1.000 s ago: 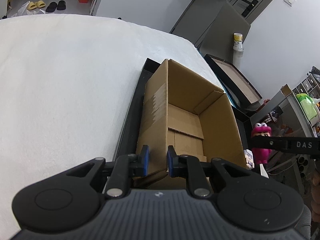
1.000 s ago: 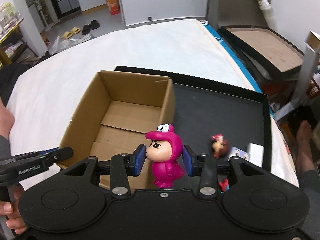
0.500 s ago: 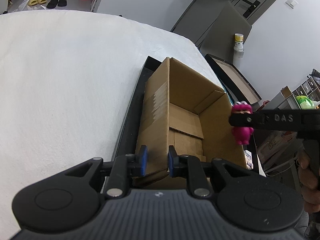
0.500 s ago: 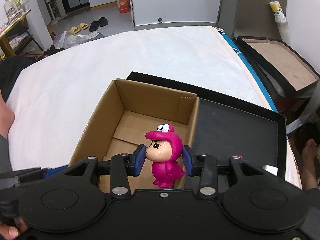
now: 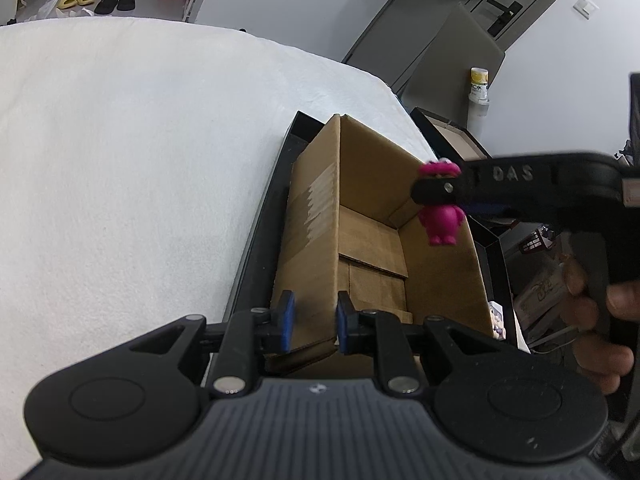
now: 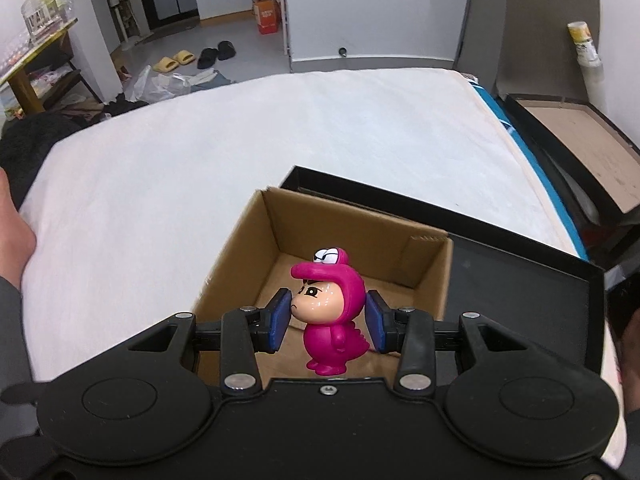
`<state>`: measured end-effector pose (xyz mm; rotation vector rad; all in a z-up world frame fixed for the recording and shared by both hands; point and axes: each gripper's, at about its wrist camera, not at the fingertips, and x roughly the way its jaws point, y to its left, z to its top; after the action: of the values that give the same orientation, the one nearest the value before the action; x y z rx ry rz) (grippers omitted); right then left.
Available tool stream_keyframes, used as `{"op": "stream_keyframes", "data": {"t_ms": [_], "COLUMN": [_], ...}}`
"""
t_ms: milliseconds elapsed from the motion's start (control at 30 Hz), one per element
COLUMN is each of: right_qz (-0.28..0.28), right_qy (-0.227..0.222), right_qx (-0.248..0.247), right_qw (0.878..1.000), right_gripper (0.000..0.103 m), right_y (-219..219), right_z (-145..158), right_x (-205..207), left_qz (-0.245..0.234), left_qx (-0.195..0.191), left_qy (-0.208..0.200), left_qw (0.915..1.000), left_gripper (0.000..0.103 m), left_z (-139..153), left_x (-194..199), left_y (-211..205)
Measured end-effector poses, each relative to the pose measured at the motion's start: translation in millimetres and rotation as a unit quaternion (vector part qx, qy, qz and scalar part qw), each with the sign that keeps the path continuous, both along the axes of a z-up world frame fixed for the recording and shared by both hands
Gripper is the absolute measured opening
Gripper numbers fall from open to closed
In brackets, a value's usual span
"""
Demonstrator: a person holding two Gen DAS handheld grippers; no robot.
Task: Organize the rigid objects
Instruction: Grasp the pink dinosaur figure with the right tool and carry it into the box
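My right gripper [image 6: 327, 322] is shut on a pink dinosaur-suit figurine [image 6: 332, 312] and holds it upright above the open cardboard box [image 6: 352, 232]. In the left wrist view the figurine [image 5: 440, 220] hangs over the box's right wall [image 5: 436, 264], held by the right gripper [image 5: 436, 192]. My left gripper [image 5: 312, 320] is shut on the near corner wall of the box [image 5: 316, 240]. The box is empty and sits on a black tray [image 6: 520, 292].
The tray lies on a white bed [image 5: 140, 160]. A small white figure [image 5: 497, 320] lies on the tray to the right of the box. A second black tray [image 6: 576, 144] leans beside the bed. Shoes and an orange box sit on the far floor.
My right gripper has carried the pink figurine up from the tray and leftward, over the box opening. My left gripper has kept its hold on the box wall.
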<state>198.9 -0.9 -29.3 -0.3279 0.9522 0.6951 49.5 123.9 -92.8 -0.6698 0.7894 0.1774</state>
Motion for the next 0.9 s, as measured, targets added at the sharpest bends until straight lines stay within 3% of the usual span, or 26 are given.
{"op": "stream_keyframes", "data": {"t_ms": [500, 567, 633, 667, 900], "right_qz": [-0.01, -0.011, -0.017, -0.021, -0.01], "right_qy": [0.029, 0.032, 0.042, 0.047, 0.042], "right_qx": [0.037, 0.039, 0.041, 0.047, 0.05], "right_qw": [0.999, 0.999, 0.998, 0.998, 0.998], "right_gripper": [0.041, 0.045, 0.071, 0.075, 0.084], "right_y": [28.2, 30.7, 30.6, 28.3, 10.2], "right_z": [-11.6, -11.6, -11.1, -9.9, 9.2], "right_x": [18.5, 18.6, 19.5, 19.6, 15.7], "left_qz": [0.0, 0.001, 0.002, 0.002, 0.004], "left_qx": [-0.001, -0.001, -0.001, 0.0, 0.002], "left_qy": [0.0, 0.0, 0.0, 0.0, 0.001], "left_qw": [1.0, 1.0, 1.0, 1.0, 1.0], "left_gripper": [0.019, 0.019, 0.019, 0.019, 0.019], "left_z": [-0.8, -0.8, -0.5, -0.3, 0.9], "left_x": [-1.5, -1.5, -1.8, -1.6, -2.0], "left_y": [1.1, 0.5, 1.3, 1.5, 2.0]}}
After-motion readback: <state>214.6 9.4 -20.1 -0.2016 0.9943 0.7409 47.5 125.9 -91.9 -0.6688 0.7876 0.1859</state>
